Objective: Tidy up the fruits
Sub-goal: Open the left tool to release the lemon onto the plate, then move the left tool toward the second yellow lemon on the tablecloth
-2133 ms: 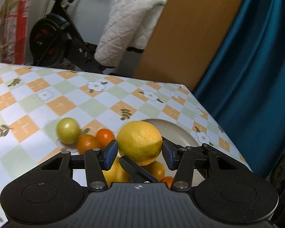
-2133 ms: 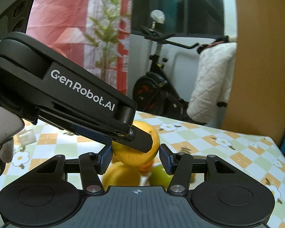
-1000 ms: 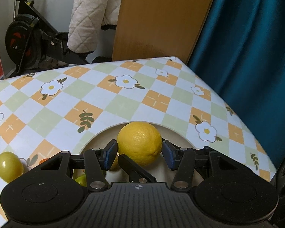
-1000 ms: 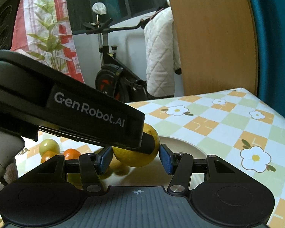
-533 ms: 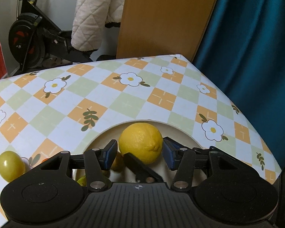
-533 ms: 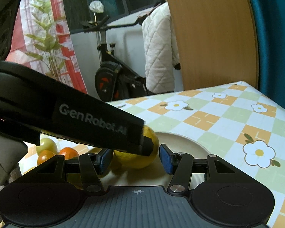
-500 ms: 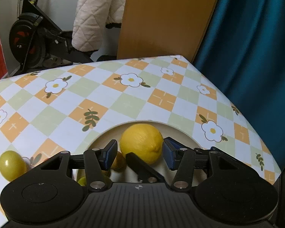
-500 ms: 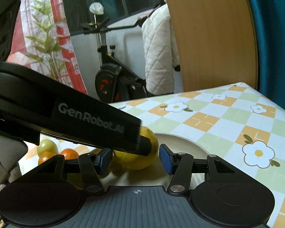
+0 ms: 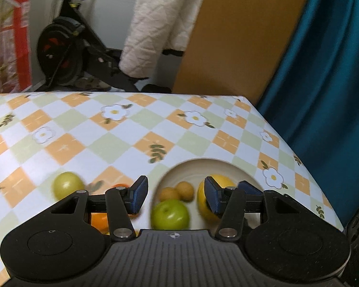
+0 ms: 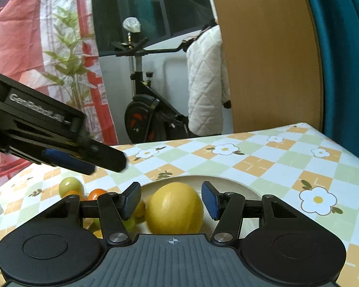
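A large yellow lemon (image 10: pixel 176 206) lies on the cream plate (image 10: pixel 229 184); in the left wrist view the lemon (image 9: pixel 204 203) sits partly behind my right-hand finger. The plate (image 9: pixel 203 165) also holds a green apple (image 9: pixel 170 215) and two small brown fruits (image 9: pixel 179 192). My left gripper (image 9: pixel 174 195) is open and empty above the plate's left part. My right gripper (image 10: pixel 171 201) is open, its jaws on either side of the lemon without touching it. The left gripper's body (image 10: pixel 59 141) shows at the left of the right wrist view.
On the checkered tablecloth left of the plate lie a yellow-green fruit (image 9: pixel 65 184) and orange fruits (image 9: pixel 99 221); the yellow-green one (image 10: pixel 70 185) and an orange (image 10: pixel 97 193) show in the right wrist view too. The table edge (image 9: pixel 299 148) runs close to the plate's right, by a teal curtain.
My left gripper has opened and let go of the lemon, which now rests on the plate. The left gripper has pulled back, up and to the left. The right gripper stayed open.
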A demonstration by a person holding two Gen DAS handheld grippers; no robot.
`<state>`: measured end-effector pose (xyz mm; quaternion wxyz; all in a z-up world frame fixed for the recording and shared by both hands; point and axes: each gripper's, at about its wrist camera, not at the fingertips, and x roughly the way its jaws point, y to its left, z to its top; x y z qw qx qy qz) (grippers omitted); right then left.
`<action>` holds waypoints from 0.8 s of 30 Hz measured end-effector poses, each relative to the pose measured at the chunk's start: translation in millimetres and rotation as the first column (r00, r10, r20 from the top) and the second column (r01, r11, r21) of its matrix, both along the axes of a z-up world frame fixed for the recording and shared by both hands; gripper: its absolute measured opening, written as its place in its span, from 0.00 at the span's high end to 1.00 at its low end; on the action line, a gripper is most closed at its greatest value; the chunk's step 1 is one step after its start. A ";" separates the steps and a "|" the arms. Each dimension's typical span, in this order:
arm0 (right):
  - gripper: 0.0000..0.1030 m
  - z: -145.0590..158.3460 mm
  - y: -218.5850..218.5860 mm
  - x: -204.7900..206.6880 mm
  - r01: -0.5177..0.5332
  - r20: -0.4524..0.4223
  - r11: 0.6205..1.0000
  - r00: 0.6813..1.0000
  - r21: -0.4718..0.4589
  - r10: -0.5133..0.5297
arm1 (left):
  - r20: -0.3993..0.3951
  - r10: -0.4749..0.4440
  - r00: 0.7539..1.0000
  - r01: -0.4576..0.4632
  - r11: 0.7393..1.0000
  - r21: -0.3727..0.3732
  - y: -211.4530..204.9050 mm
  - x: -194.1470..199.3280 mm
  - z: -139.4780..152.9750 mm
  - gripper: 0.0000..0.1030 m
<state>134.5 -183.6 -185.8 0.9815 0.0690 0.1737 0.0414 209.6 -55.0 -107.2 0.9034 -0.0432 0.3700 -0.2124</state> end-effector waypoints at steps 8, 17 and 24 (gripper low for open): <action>0.49 7.8 20.4 -8.9 -0.033 0.012 0.998 0.999 -0.054 0.034 | 0.004 0.091 0.996 -0.091 0.995 -0.040 49.9 -10.3 3.3 0.48; 0.51 18.8 46.0 -19.5 -0.087 0.011 0.990 0.996 -0.113 0.089 | 0.008 0.123 0.992 -0.123 0.991 -0.059 79.9 -16.2 -1.0 0.48; 0.60 22.5 63.6 -19.6 -0.137 -0.027 0.982 0.991 -0.129 0.135 | -0.006 0.132 0.991 -0.132 0.988 -0.076 91.1 -17.5 -12.0 0.48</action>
